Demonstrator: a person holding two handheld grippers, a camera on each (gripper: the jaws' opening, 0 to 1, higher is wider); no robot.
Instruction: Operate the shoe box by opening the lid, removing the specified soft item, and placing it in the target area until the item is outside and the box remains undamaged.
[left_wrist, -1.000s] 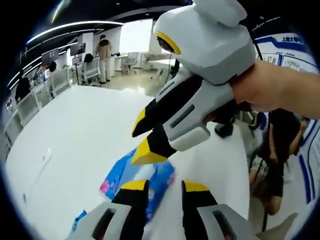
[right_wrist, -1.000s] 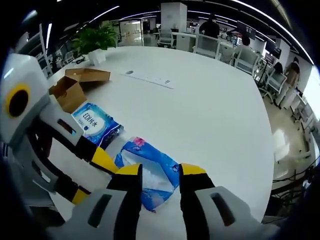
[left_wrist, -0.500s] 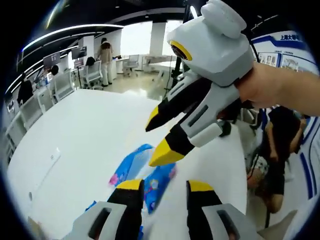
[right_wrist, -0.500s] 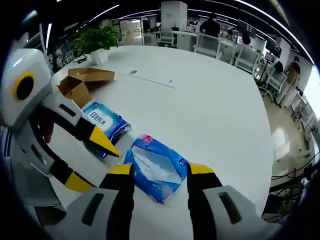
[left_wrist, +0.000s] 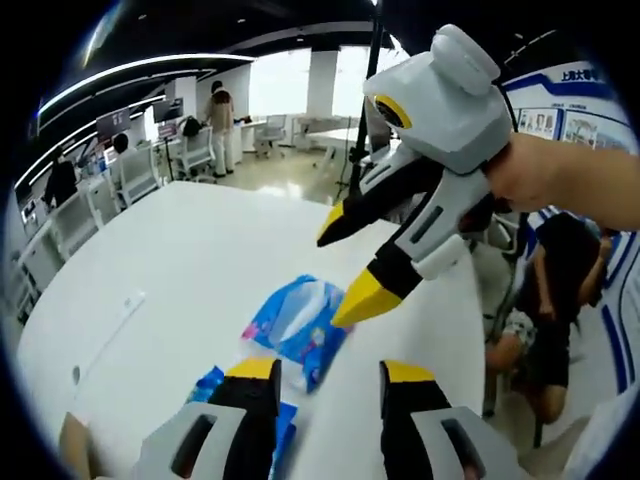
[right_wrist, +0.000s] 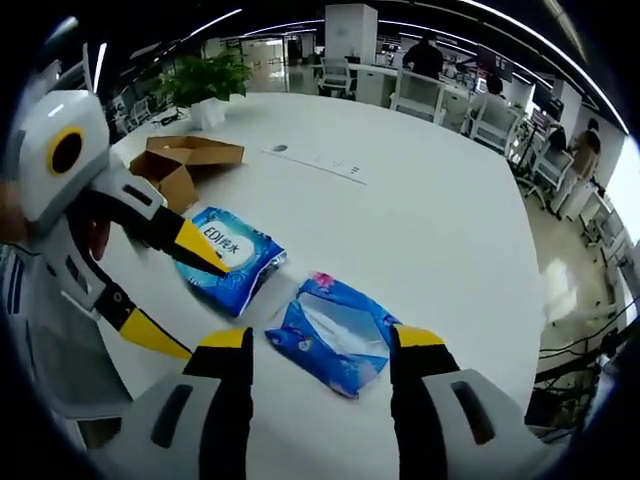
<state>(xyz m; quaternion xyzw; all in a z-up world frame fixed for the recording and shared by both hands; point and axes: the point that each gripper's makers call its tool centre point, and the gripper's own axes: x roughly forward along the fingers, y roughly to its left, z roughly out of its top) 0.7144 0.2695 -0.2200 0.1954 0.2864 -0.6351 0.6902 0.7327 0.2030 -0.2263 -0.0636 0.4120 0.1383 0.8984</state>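
A blue tissue pack with a pink flower (right_wrist: 335, 335) lies flat on the white table (right_wrist: 440, 220), just ahead of my right gripper (right_wrist: 322, 340), which is open and holds nothing. Left of that pack rests a second blue pack with white lettering (right_wrist: 230, 258). Behind them stands the brown cardboard shoe box (right_wrist: 180, 165), lid open. The left gripper (right_wrist: 180, 290) reaches in from the left, open, over the lettered pack. In the left gripper view, my left gripper (left_wrist: 330, 375) is open above the flowered pack (left_wrist: 300, 320), and the right gripper (left_wrist: 345, 265) hangs open over it. The lettered pack (left_wrist: 212, 385) peeks out beside the left jaw.
A potted plant (right_wrist: 205, 80) stands beyond the box. A white power strip (right_wrist: 315, 160) is set into the table's middle. Office chairs (right_wrist: 480, 115) and people ring the far edge. A person (left_wrist: 550, 330) sits close to the table's right side.
Both grippers have pulled back from the flowered tissue pack, which stays lying on the table. The right gripper's jaws have spread wider. The lettered pack and the box have come further into sight.
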